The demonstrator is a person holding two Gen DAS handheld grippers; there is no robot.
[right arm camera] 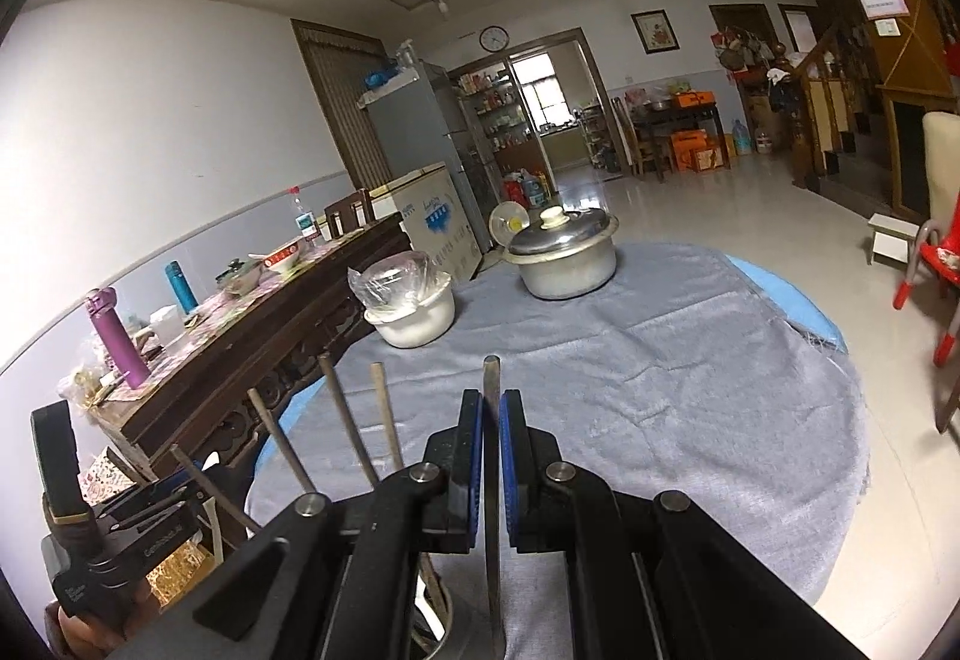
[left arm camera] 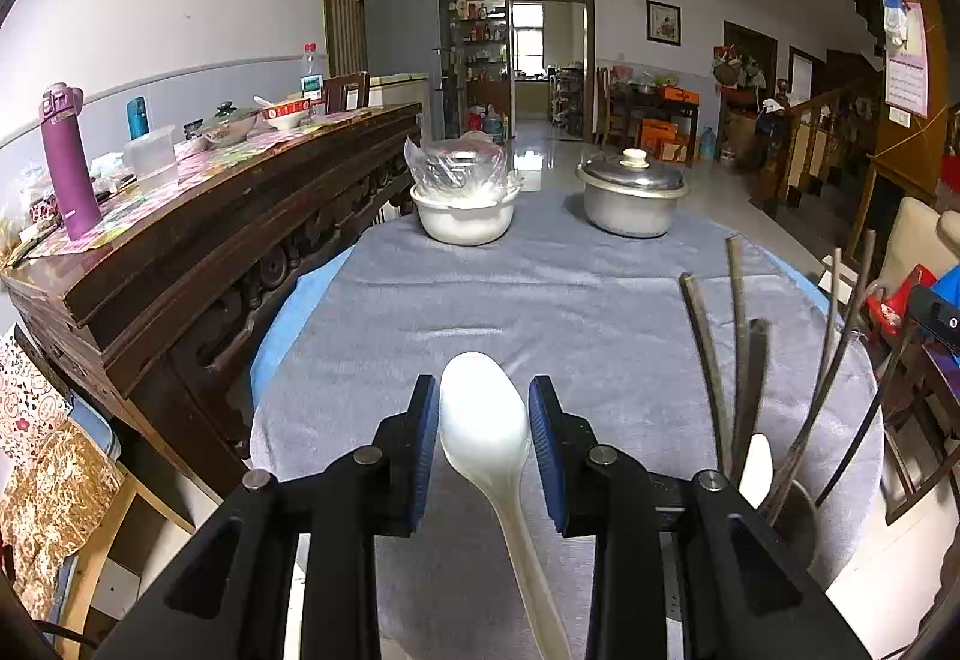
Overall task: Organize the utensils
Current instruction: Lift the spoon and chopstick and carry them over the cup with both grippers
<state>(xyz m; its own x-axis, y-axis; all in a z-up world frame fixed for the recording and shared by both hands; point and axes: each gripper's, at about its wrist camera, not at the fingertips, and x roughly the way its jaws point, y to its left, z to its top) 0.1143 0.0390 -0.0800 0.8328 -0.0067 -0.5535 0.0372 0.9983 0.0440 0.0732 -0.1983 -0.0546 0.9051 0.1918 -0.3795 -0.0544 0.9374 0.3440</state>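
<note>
My left gripper (left arm camera: pixel 483 390) is shut on a white plastic spoon (left arm camera: pixel 483 420). The spoon's bowl points forward between the blue pads (left arm camera: pixel 423 438) and its handle runs back under the camera. My right gripper (right arm camera: pixel 491 399) is shut on a single dark chopstick (right arm camera: pixel 491 375) that stands upright between its pads. In the left wrist view a grey utensil holder (left arm camera: pixel 801 516) sits at the lower right, with several dark chopsticks (left arm camera: pixel 738 360) and a white spoon handle (left arm camera: pixel 757 468) in it. The same chopsticks (right arm camera: pixel 342 420) show at the lower left of the right wrist view.
A grey cloth (left arm camera: pixel 510 300) covers the round table. At its far edge stand a white bowl (left arm camera: pixel 465 222) with a plastic-wrapped dish in it and a lidded metal pot (left arm camera: pixel 630 204). A dark wooden sideboard (left arm camera: pixel 240 204) with bottles runs along the left. A red chair (right arm camera: pixel 936 264) stands at the right.
</note>
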